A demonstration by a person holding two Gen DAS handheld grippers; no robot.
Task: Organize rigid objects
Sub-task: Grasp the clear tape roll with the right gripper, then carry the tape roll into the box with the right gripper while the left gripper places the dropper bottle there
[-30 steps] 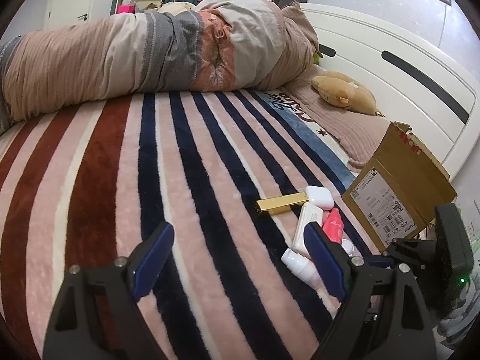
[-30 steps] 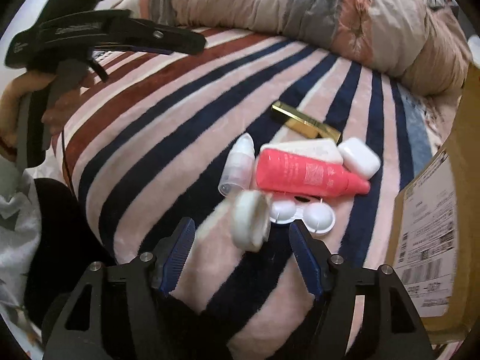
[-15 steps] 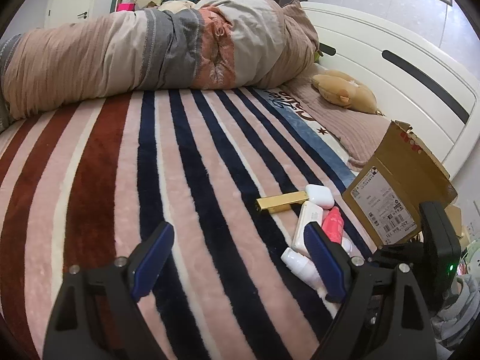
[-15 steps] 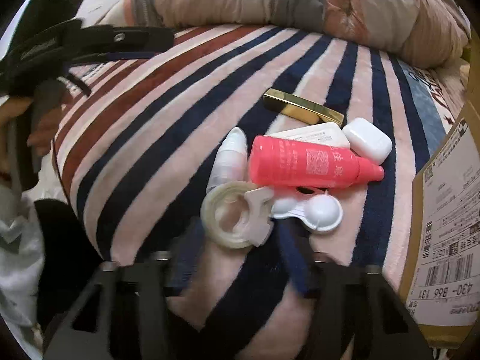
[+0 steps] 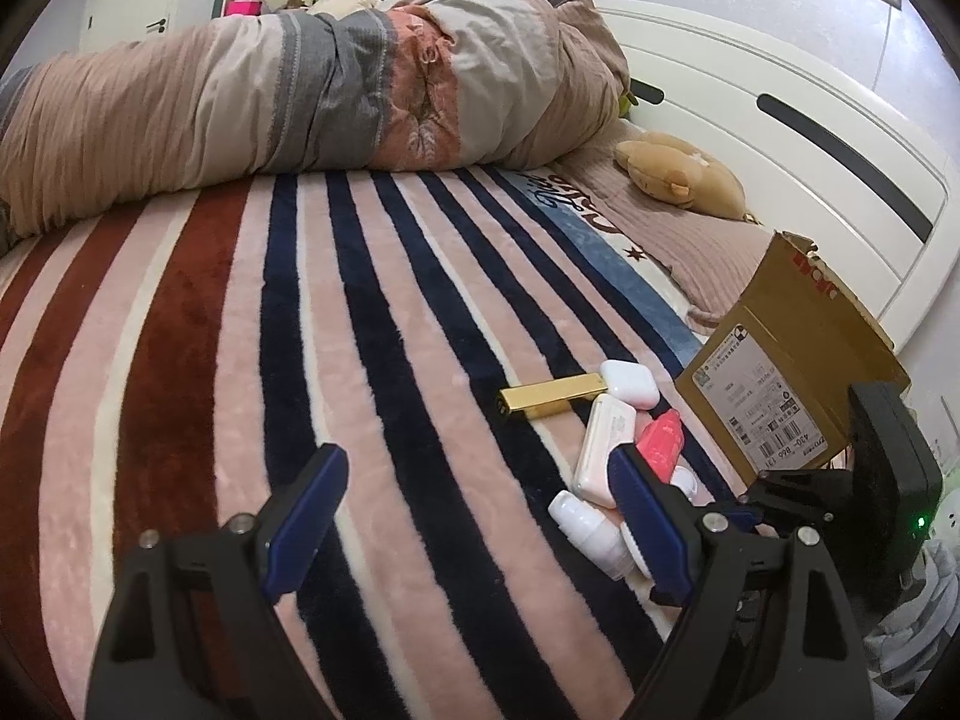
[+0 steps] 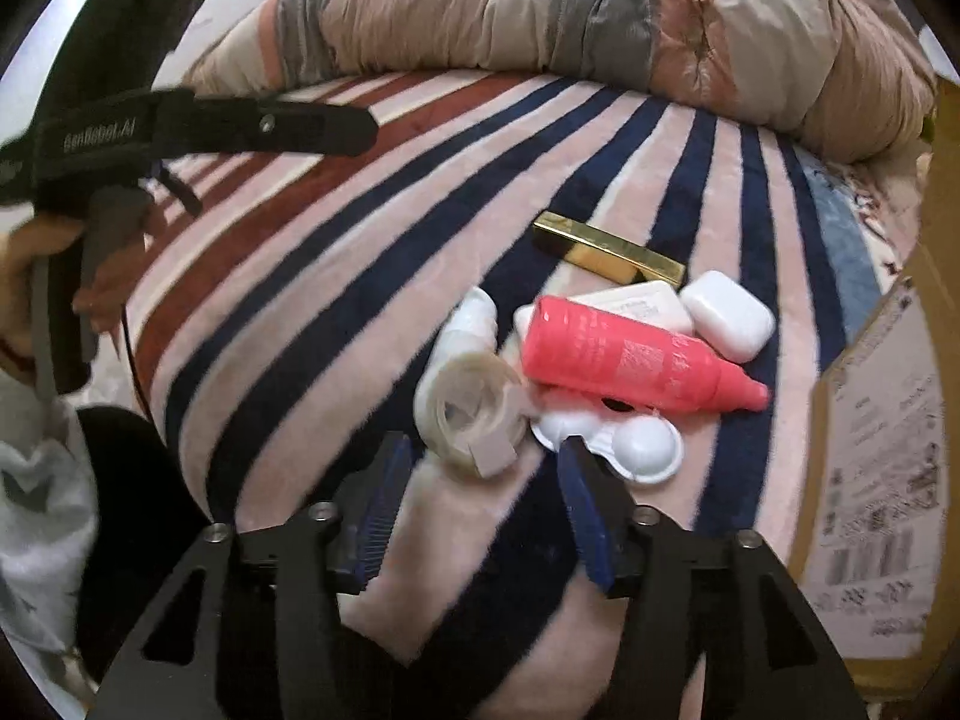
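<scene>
Right gripper (image 6: 480, 504), jaws apart and empty, is hovering just behind the tape roll (image 6: 474, 420), lining up a grasp; left gripper (image 5: 474, 516) is waiting open.

Cluster on striped blanket (image 6: 372, 276): pink bottle (image 6: 630, 357) lying across white flat case (image 6: 645, 303), white earbud case (image 6: 727, 315) beside, gold bar (image 6: 606, 249) behind, tape roll (image 6: 474, 420) touching small white bottle (image 6: 462, 330), white double-cup case (image 6: 624, 444) in front.

Striped blanket (image 5: 372, 324) over bed. On it, clustered by cardboard box (image 5: 780, 384): gold bar (image 6: 606, 247), white case (image 6: 727, 315), white pack (image 5: 603, 441), pink tube (image 6: 630, 357) lying across the pack, small bottle (image 6: 465, 330), tape roll (image 6: 474, 420), white twin-cup case (image 6: 630, 447). Rolled duvet (image 5: 288, 90) at far edge; plush toy (image 5: 684, 180) near headboard.
</scene>
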